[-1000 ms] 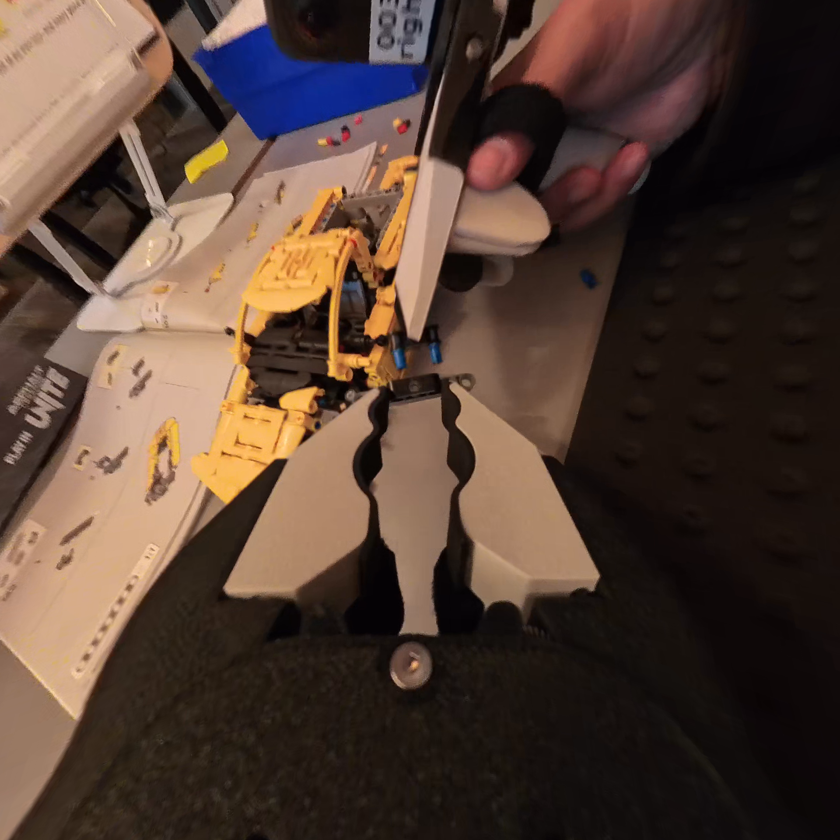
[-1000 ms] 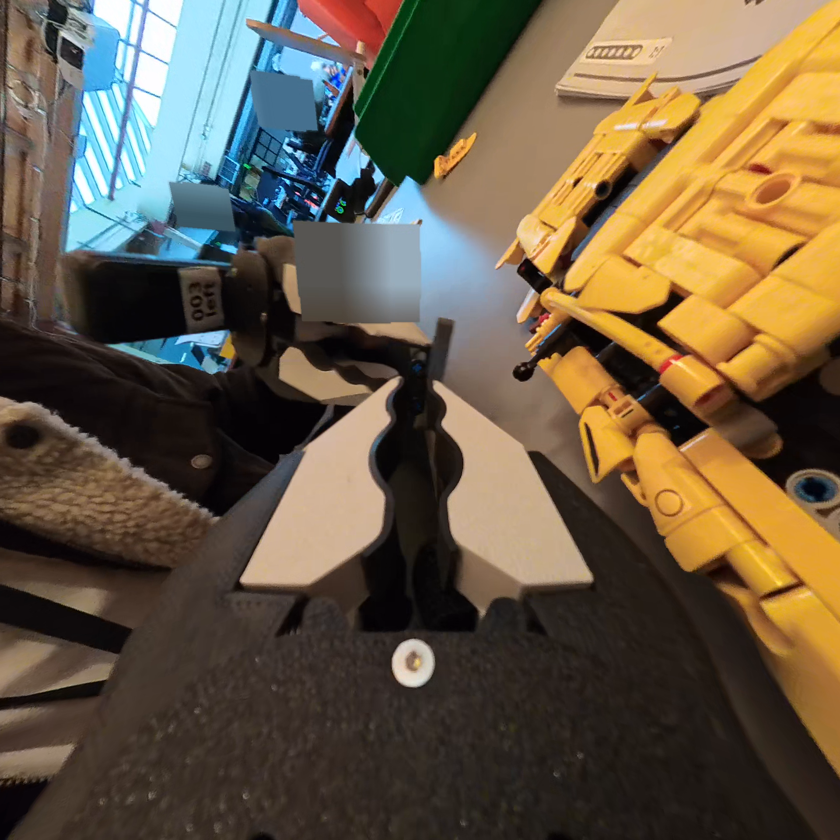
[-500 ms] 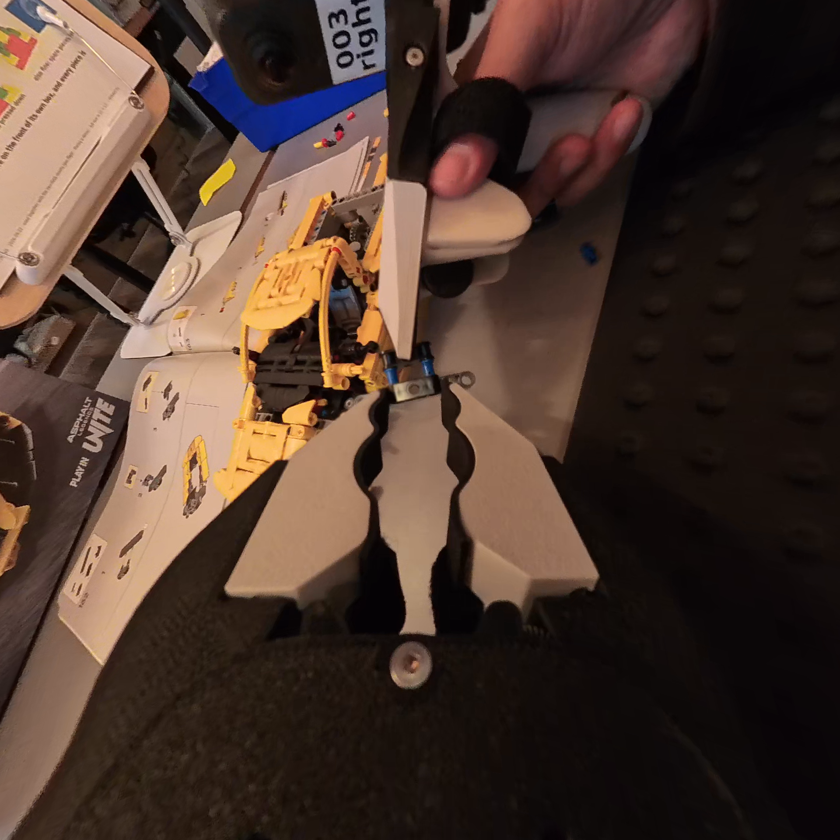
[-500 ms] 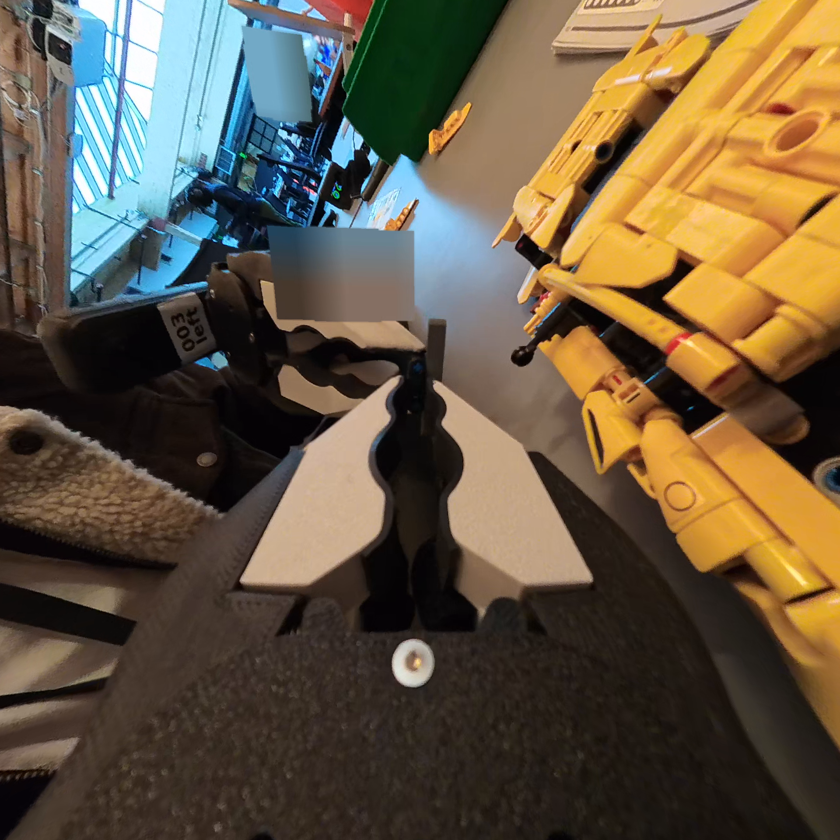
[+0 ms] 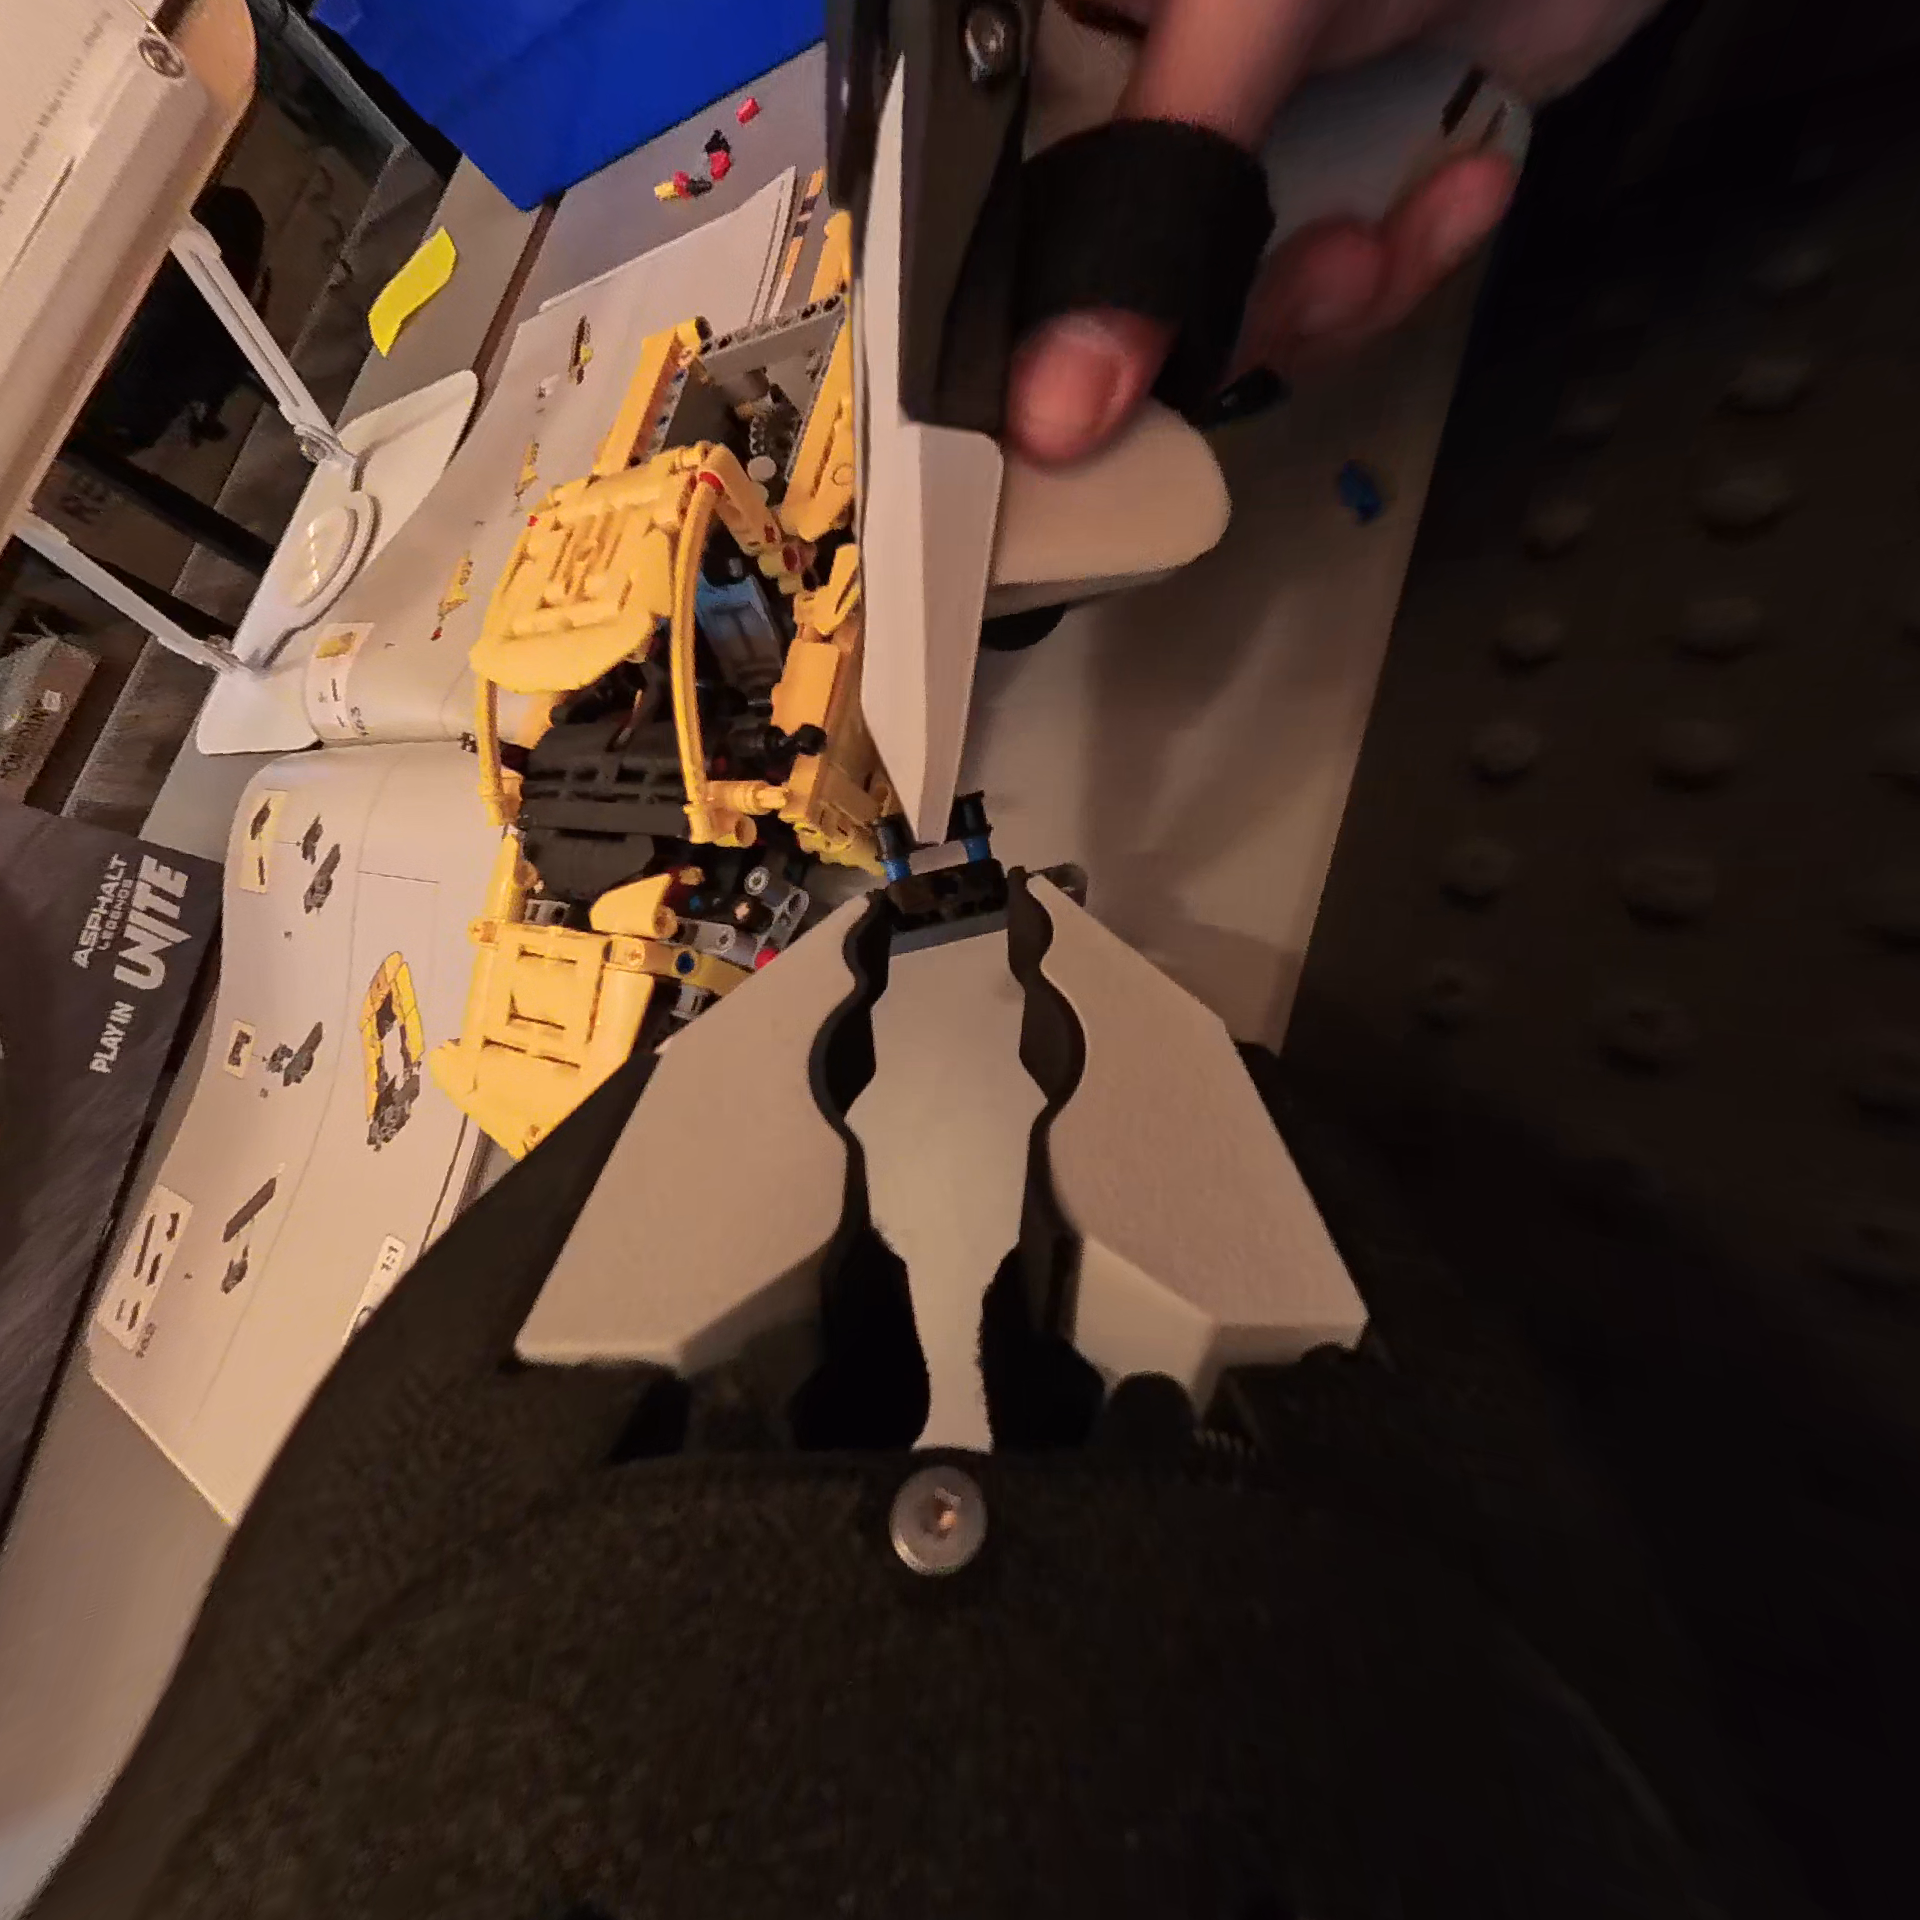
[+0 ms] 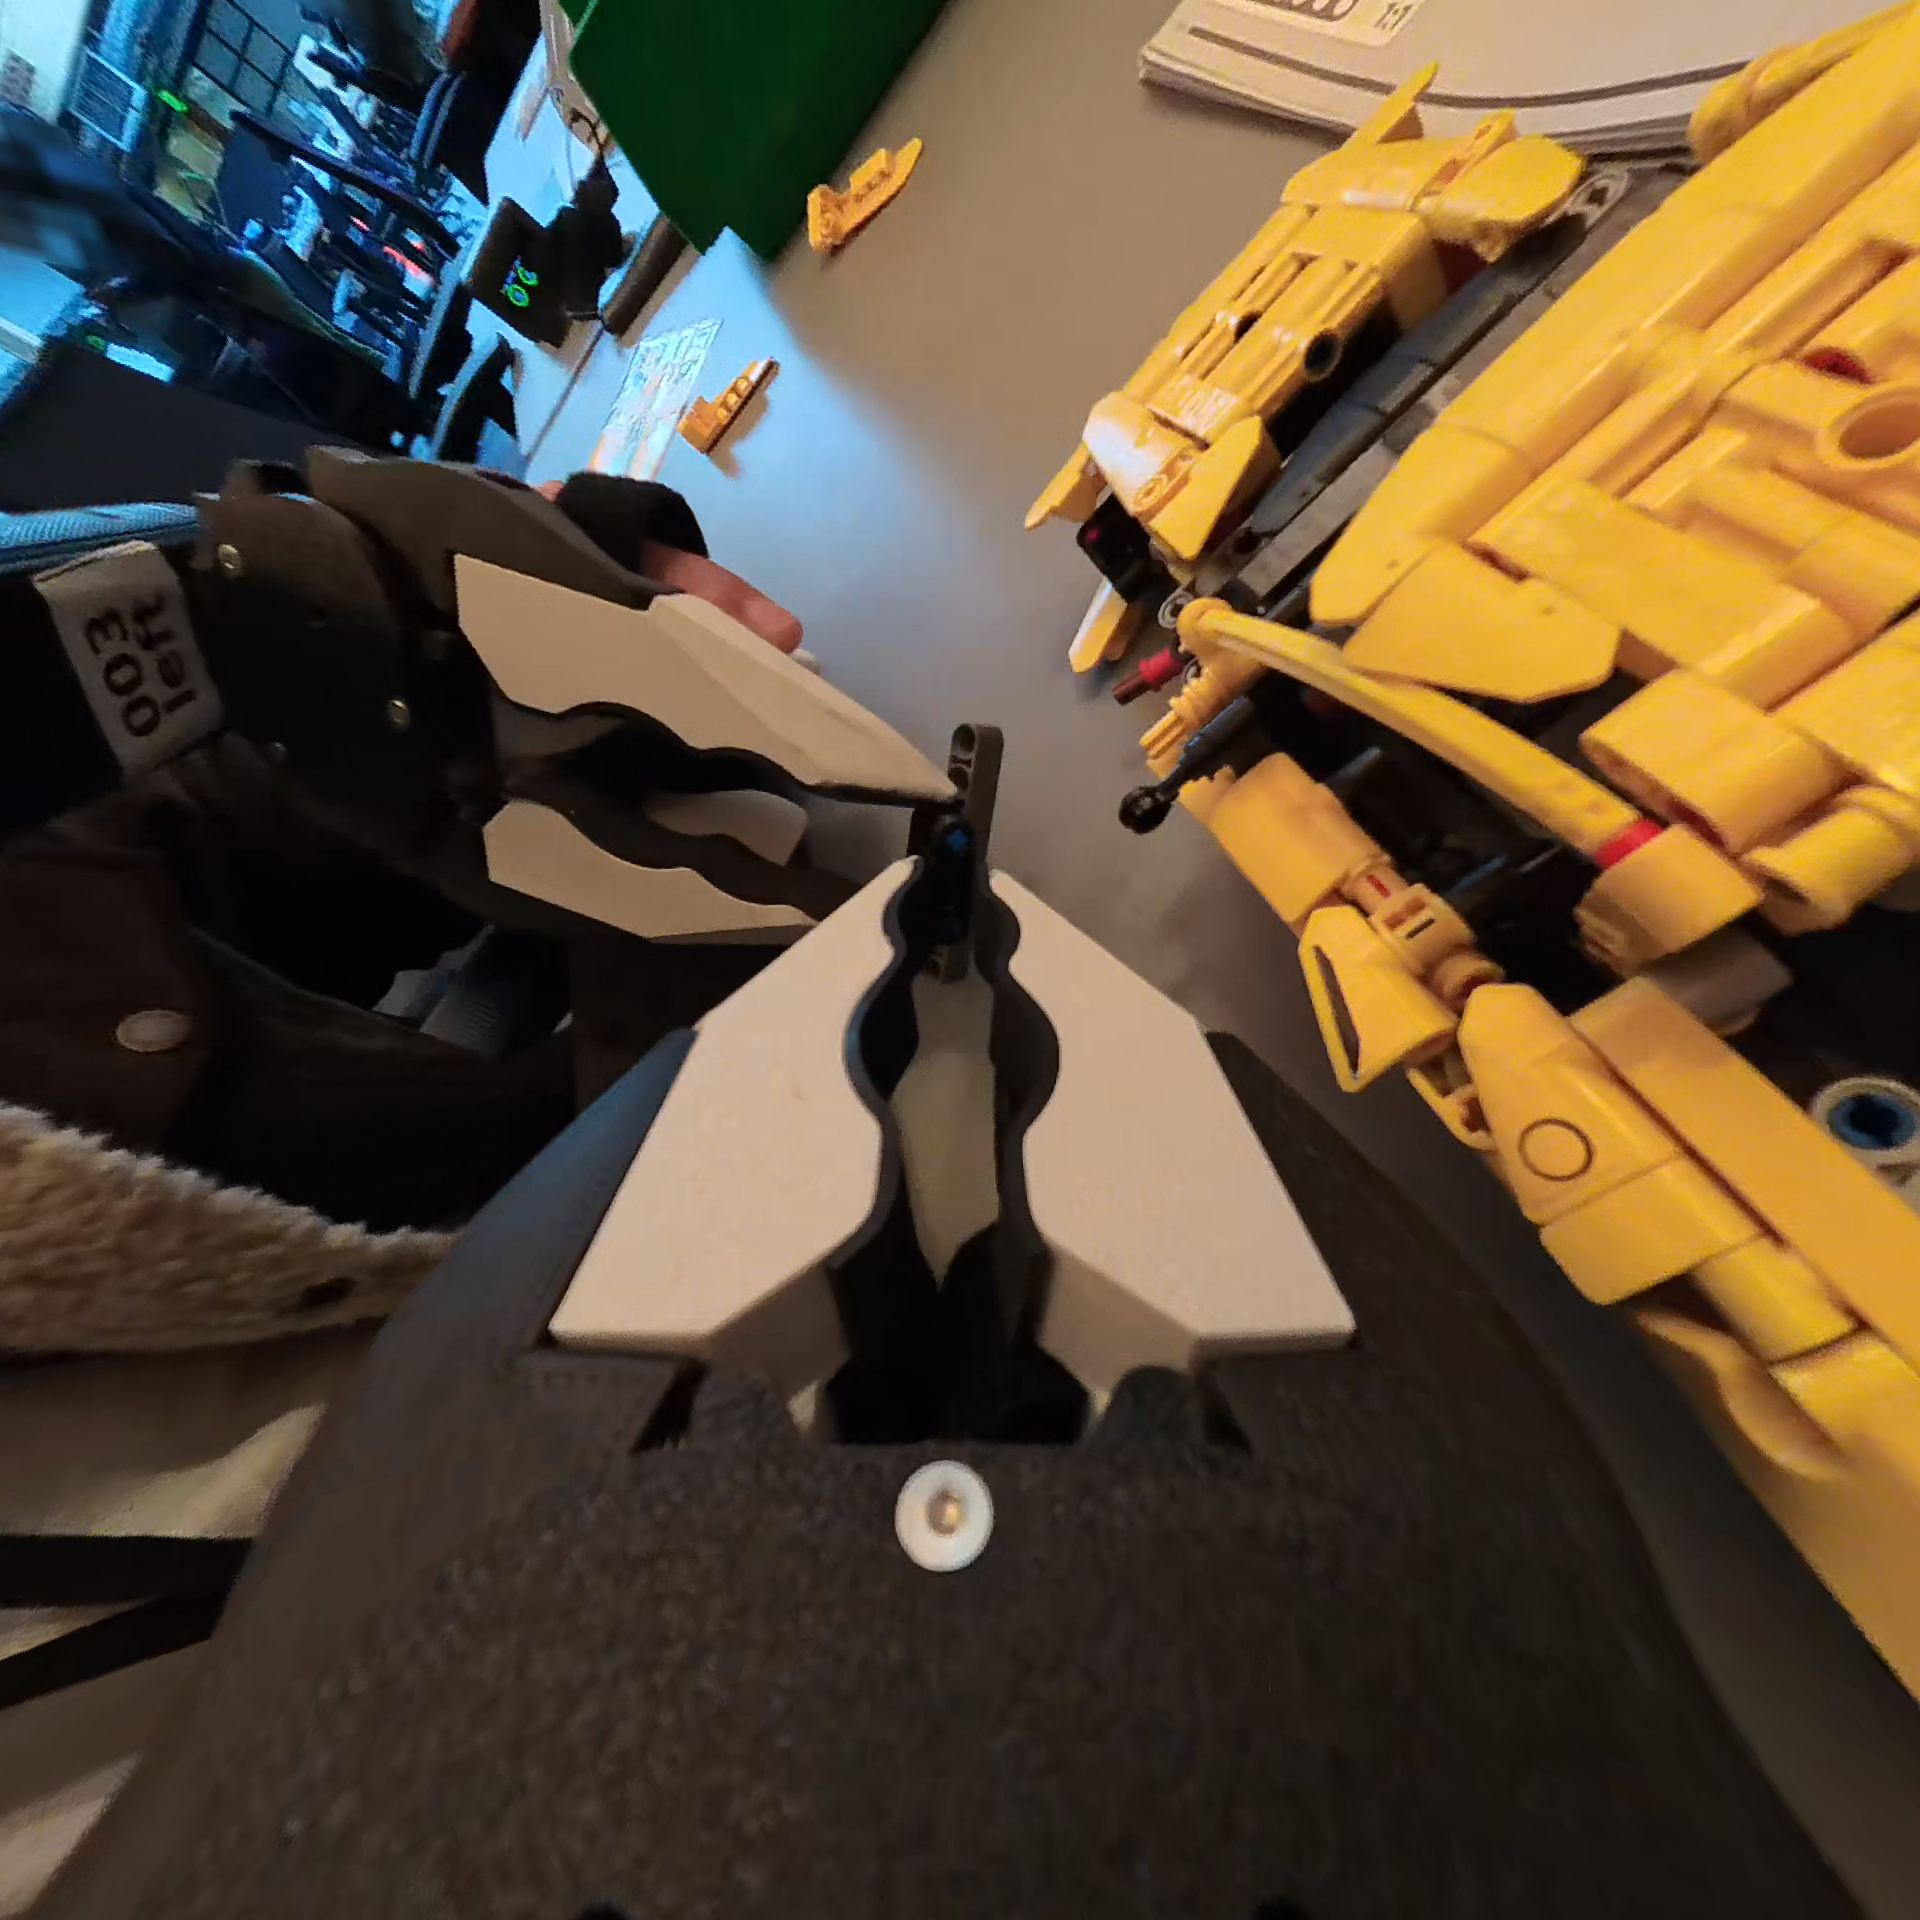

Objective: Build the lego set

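Note:
A part-built yellow Lego car (image 5: 623,665) lies on the open instruction booklet (image 5: 301,1091). It fills the right side of the right wrist view (image 6: 1558,644). My left gripper (image 5: 945,899) is shut on a small black beam with blue pins (image 5: 951,888), just right of the car's near end. My right gripper (image 6: 951,894) comes down from above in the left wrist view (image 5: 935,821) and is shut on the same black beam (image 6: 966,821). My left gripper (image 6: 925,795) reaches in from the left in the right wrist view. A person's hand (image 5: 1299,208) holds the right gripper.
A blue bin (image 5: 582,94) stands at the back with small loose pieces (image 5: 707,166) in front of it. A white page stand (image 5: 322,530) is on the left, and a dark studded mat (image 5: 1662,831) on the right. A green box (image 6: 748,104) and loose yellow pieces (image 6: 862,197) lie beyond. My two grippers' fingertips are within a few centimetres of each other.
Both grippers stay shut on the black beam. The right gripper has tilted and come nearer to the left camera. The left gripper now shows larger and lower in the right wrist view.

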Motion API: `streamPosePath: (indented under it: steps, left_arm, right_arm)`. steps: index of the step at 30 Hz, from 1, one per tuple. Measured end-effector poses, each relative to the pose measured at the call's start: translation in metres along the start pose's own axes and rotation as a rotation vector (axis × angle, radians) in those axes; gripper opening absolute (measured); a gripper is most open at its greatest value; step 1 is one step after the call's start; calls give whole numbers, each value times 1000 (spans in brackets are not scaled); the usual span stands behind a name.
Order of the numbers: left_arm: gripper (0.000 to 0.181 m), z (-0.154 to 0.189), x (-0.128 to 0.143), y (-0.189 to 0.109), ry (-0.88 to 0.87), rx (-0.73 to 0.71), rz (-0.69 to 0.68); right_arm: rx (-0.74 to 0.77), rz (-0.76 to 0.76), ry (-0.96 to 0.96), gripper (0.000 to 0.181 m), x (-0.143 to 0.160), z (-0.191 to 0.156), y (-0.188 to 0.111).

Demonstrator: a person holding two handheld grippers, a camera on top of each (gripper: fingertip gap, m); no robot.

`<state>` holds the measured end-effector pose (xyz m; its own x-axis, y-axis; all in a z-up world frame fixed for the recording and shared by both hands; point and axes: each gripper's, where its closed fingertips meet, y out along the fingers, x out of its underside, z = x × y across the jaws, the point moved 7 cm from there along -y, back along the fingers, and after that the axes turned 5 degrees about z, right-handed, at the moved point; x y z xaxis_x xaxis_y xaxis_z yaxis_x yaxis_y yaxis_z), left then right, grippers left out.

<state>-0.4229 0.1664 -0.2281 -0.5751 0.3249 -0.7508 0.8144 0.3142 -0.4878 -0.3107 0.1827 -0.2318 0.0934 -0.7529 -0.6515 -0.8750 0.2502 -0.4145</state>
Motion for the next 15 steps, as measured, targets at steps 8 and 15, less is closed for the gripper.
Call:
streamPosePath:
  steps: [8, 15]
  left_arm:
    - [22, -4, -14, -16, -63, 34, 199]
    - [22, -6, -22, -30, -100, 67, 321]
  right_arm:
    - [-326, 49, 231, 7, -4, -3, -15]
    - [-456, 42, 292, 7, -5, -10, -16]
